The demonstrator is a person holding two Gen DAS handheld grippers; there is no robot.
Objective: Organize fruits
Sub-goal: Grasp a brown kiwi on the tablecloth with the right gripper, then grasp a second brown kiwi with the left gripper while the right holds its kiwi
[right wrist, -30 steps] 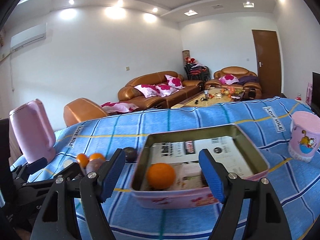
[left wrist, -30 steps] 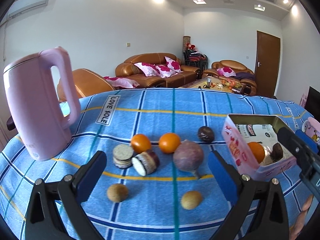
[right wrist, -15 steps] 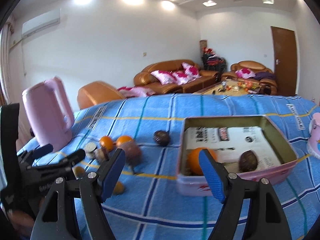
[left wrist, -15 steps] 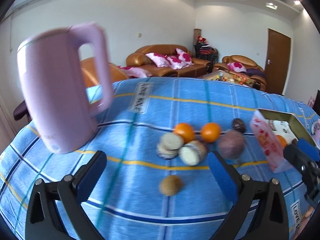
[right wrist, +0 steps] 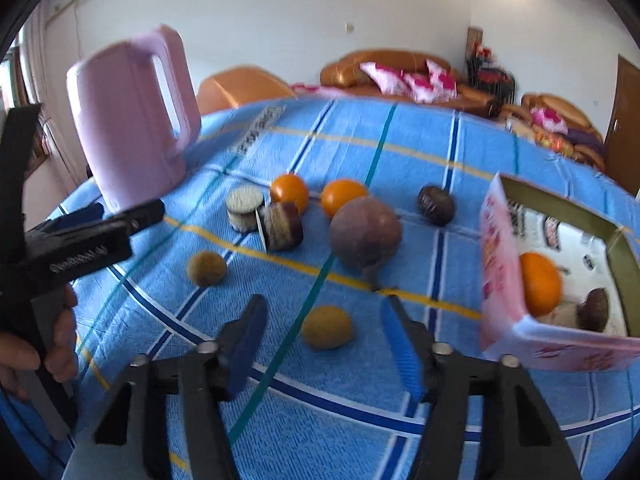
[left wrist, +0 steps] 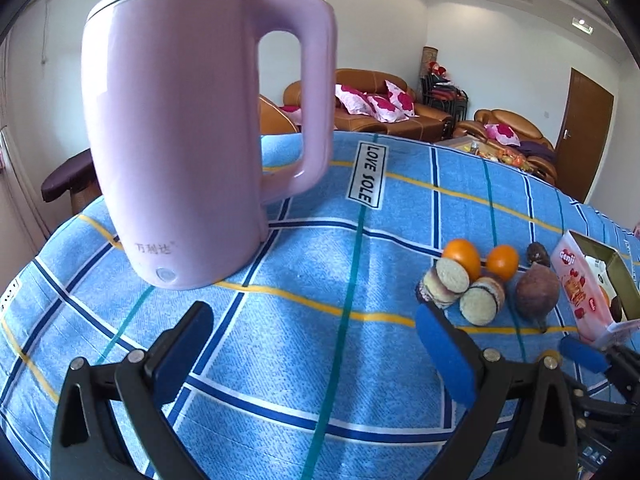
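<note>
Fruits are lying scattered on the blue checked tablecloth (right wrist: 400, 384), and the nearest is a small tan one, a kiwi (right wrist: 327, 327) by the look of it, sitting just ahead of the right gripper (right wrist: 324, 350). That gripper's jaws are closing as it points down at the kiwi, but the pads are not pressing on it yet. The left gripper (left wrist: 312, 344) is hanging wide with only cloth between its fingers, facing the pink kettle (left wrist: 192, 140).

The kiwi is looking light and oval, with a dull fuzzy skin that should give the pads some bite. It is probably soft underneath, so a gentle squeeze across its short middle seems wisest; taken by the ends it could roll out. Beyond it are lying a second kiwi (right wrist: 207, 268), two oranges (right wrist: 344, 196) and a big purple fruit (right wrist: 365, 232). The pink tin (right wrist: 504, 264) on the right is already holding an orange (right wrist: 540, 284) and a dark fruit (right wrist: 596, 309).
</note>
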